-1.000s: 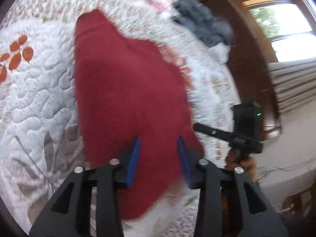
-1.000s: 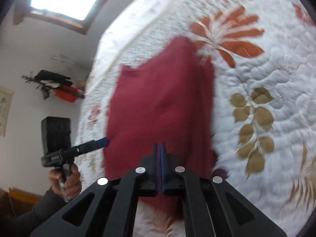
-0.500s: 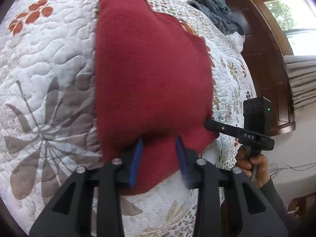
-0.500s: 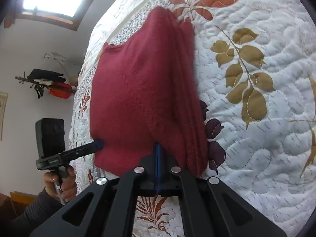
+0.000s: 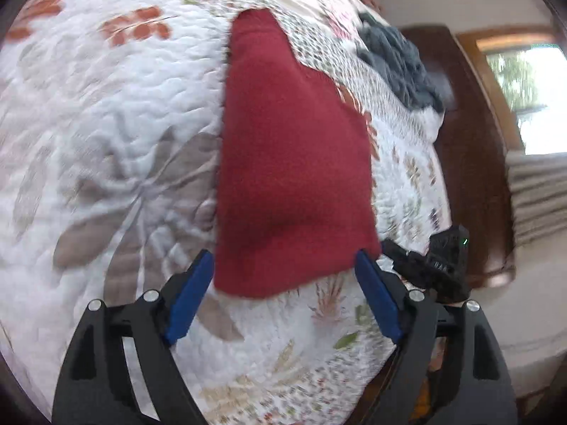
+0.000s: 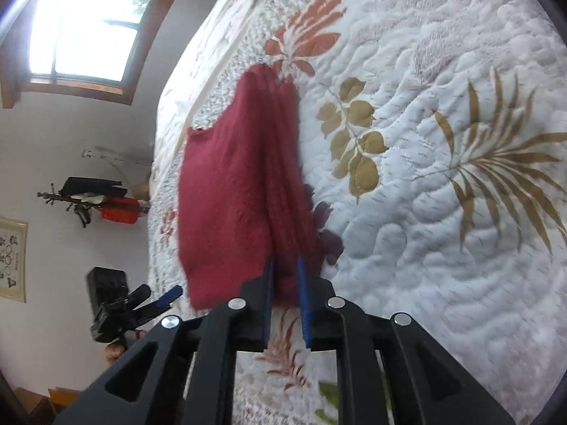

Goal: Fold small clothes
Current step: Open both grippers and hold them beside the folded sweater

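Premises: a home bedroom; quilted floral bedspread fills the frame; dark wooden headboard at right; wood-framed window upper left.

Bright window, white wall, dark wooden headboard.

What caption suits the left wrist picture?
Open left gripper hovers at the near edge of a folded red garment on a quilt.

Bed under a white quilt with leaf prints, folded red garment flat on it, grey-blue cloth heap near the far edge
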Demonstrator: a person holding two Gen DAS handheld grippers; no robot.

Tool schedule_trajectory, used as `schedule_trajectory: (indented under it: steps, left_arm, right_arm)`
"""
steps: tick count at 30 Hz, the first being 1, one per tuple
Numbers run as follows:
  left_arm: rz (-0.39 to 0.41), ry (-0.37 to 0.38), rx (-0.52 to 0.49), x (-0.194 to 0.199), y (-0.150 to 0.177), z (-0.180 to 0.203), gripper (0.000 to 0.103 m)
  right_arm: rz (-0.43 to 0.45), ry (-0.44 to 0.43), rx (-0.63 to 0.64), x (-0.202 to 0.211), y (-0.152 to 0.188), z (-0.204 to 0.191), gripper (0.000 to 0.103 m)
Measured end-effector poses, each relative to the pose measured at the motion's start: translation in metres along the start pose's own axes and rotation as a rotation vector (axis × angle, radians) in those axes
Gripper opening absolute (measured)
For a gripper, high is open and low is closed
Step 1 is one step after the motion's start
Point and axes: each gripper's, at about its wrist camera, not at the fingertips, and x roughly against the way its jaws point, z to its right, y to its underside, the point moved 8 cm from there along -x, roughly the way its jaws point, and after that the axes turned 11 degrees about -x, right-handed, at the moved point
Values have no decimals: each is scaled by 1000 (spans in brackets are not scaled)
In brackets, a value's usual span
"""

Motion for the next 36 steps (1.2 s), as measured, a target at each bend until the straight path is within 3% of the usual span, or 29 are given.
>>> schedule_trajectory:
  steps: [2,4,6,9,14,17,25,29,36]
  left_arm:
    - [14,19,50,10,4,-7,80]
    - [27,17,63,18,7,-12,80]
    - [36,21,68,25,7,-14,80]
    - [44,34,79,31,3,-17,81]
    - [24,51,72,20,-7,-24,81]
    - [-1,60,55,4,-14,-24,82]
    - [-64,119,3,-43,-30,-23,81]
    - [-90,167,-13,-59,-34,-20,81]
    - [-114,245,-6,-78,-31,-29,78]
  right_arm:
    - [3,0,15,6,3,-6,16]
    - [1,-8,22,7,4,-11,23]
    - [-2,-14,18,7,5,-15,40]
    - [-8,-26,15,1,5,-17,47]
    - [-38,-11,6,-13,-4,-14,68]
    - [-42,-41,-14,-16,-25,-19,75]
    - [-146,-117,-52,-56,-84,-36,78]
    - [-198,-87,-23,-88,-106,-42,78]
    - [-202,-46,12,-108,-131,-47,76]
